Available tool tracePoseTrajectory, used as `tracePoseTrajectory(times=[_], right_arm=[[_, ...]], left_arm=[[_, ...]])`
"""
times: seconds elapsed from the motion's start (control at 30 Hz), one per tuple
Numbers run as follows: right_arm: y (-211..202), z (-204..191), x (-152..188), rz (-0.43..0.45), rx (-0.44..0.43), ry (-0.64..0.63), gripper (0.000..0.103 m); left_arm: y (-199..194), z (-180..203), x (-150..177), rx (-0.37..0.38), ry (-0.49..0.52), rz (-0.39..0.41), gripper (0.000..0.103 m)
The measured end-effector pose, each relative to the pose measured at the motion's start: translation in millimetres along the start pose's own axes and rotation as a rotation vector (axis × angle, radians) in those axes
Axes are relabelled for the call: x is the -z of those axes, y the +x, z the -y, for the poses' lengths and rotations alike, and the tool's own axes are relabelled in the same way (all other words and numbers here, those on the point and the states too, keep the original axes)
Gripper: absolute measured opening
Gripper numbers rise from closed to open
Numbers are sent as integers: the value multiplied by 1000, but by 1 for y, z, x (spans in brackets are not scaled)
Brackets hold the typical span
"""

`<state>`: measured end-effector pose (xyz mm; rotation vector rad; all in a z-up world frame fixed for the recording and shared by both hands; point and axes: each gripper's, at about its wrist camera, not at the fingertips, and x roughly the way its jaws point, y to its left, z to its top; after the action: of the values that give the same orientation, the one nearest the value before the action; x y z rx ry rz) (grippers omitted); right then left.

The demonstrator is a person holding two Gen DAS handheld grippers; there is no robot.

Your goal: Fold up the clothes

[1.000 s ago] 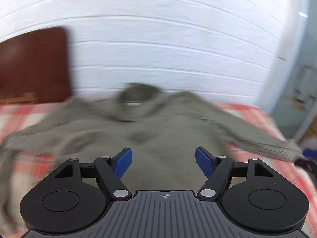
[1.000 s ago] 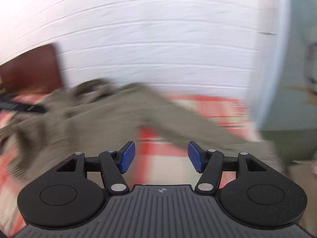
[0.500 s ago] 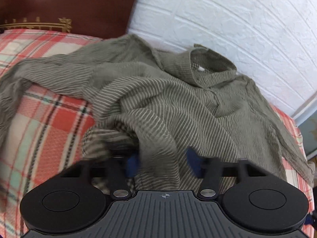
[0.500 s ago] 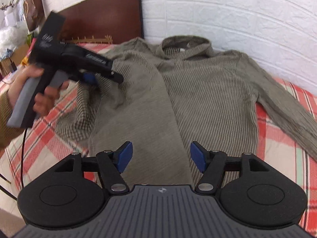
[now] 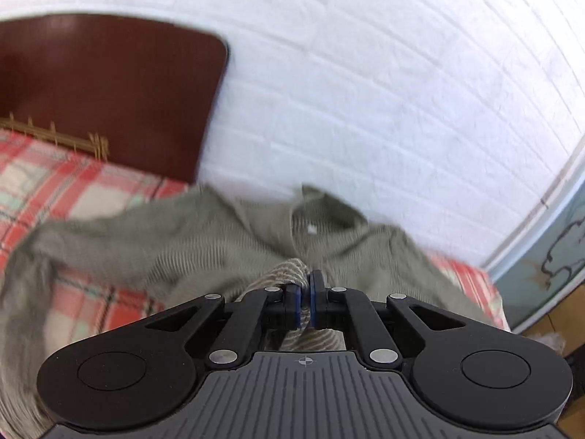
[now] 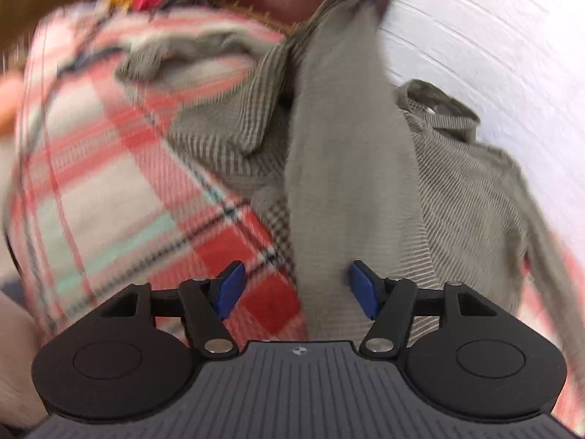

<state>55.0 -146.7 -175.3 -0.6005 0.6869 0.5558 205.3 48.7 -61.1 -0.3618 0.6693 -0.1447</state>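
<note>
An olive striped shirt (image 5: 182, 248) lies spread on a plaid bed, its collar (image 5: 321, 216) toward the wall. My left gripper (image 5: 305, 303) is shut on a bunched fold of the shirt and holds it raised off the bed. In the right wrist view the shirt (image 6: 457, 190) has one band of cloth (image 6: 340, 146) pulled up taut toward the top of the picture. My right gripper (image 6: 296, 289) hangs low over that band's lower end. Its jaws are closing, with cloth between the blue pads (image 6: 230, 289), but the pads do not press on it.
The red, white and teal plaid blanket (image 5: 55, 183) covers the bed and shows left of the shirt (image 6: 109, 183). A dark brown headboard (image 5: 109, 91) stands at the back left. A white brick wall (image 5: 365, 91) runs behind the bed.
My left gripper has shut on a fold of the shirt and lifted it. My right gripper has rolled, dropped toward the shirt's edge, and its jaws have narrowed.
</note>
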Motion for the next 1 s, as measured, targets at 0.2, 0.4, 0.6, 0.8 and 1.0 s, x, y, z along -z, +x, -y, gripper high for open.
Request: tracePoseTrajectory(times=[0.2, 0.4, 0.6, 0.8, 1.0], right_arm=[[-23, 35, -11, -2, 7, 70, 2], [-37, 125, -46, 42, 17, 245, 2], [7, 199, -69, 44, 91, 425, 2], [89, 235, -47, -152, 63, 642, 47], [28, 222, -20, -1, 21, 690, 55]], left_arm=[[8, 1, -10, -43, 32, 5, 4], [21, 6, -24, -84, 76, 34, 4], [69, 6, -53, -148, 69, 59, 7], [140, -35, -40, -202, 4, -141, 34], [61, -64, -15, -138, 93, -77, 68]])
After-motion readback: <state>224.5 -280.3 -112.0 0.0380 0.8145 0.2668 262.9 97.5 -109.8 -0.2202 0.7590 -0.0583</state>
